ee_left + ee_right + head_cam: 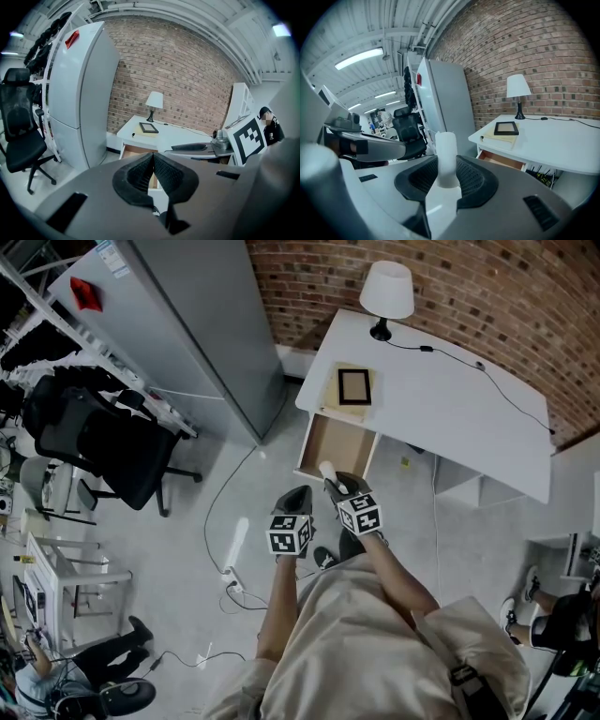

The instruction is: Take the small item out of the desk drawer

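So from the head view we've got a brick wall [450,277] running across 12 to 2 o'clock, and a tall grey cabinet [187,324] leaning in at about 11. The white bench [450,409] sits against the bricks at 1 to 2 o'clock, and a black office chair [103,442] is parked way over at 9. The bench's drawer [336,444] is pulled open at the bench's 7 o'clock corner, and the wooden inside we can see looks bare. On top of the bench there's a white-shaded lamp [387,292] at the far edge, with a dark picture frame [354,386] lying flat just at its 6 o'clock, right above the drawer. Down near the centre we're holding both tools side by side. The left gripper [296,495] is at roughly 6 o'clock, its jaws pressed together with nothing between them. The right gripper [337,486] is just beside it on the 3 o'clock side, and its jaws are clamped on the small item, a white cylinder [446,157]. It stands upright between the pads and pokes out well above them. In the head view the cylinder sits at the drawer's front edge, at the drawer's 6 o'clock, held up by the jaws and not lying inside.
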### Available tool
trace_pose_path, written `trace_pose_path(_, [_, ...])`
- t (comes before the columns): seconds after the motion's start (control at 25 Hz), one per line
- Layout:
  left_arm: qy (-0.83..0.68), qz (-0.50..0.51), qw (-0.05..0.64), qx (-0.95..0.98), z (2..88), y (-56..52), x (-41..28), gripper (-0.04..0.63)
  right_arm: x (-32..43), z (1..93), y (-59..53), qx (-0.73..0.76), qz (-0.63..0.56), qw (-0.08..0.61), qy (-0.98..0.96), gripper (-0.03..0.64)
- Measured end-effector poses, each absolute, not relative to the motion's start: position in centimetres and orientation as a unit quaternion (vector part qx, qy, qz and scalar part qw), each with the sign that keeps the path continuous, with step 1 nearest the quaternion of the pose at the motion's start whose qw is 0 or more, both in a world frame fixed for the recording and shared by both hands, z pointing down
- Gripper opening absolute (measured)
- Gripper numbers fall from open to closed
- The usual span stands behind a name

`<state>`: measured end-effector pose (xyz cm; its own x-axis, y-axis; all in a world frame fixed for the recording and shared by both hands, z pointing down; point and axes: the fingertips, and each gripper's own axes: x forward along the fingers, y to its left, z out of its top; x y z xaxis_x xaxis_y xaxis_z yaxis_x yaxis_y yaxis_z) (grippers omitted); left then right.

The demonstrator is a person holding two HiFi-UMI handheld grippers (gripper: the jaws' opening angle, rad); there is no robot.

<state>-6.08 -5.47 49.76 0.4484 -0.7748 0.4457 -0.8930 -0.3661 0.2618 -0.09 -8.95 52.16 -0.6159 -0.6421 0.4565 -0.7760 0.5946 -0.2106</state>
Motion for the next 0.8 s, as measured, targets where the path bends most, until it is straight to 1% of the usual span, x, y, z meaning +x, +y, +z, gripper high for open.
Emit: trace_pose_path(0.8, [-0.508,0.123,0.235,0.82,49.78,-5.58,-5.79,0.017,-0.27,52.16,-8.28,0.39,0.183,0.184,-0.884,0.147])
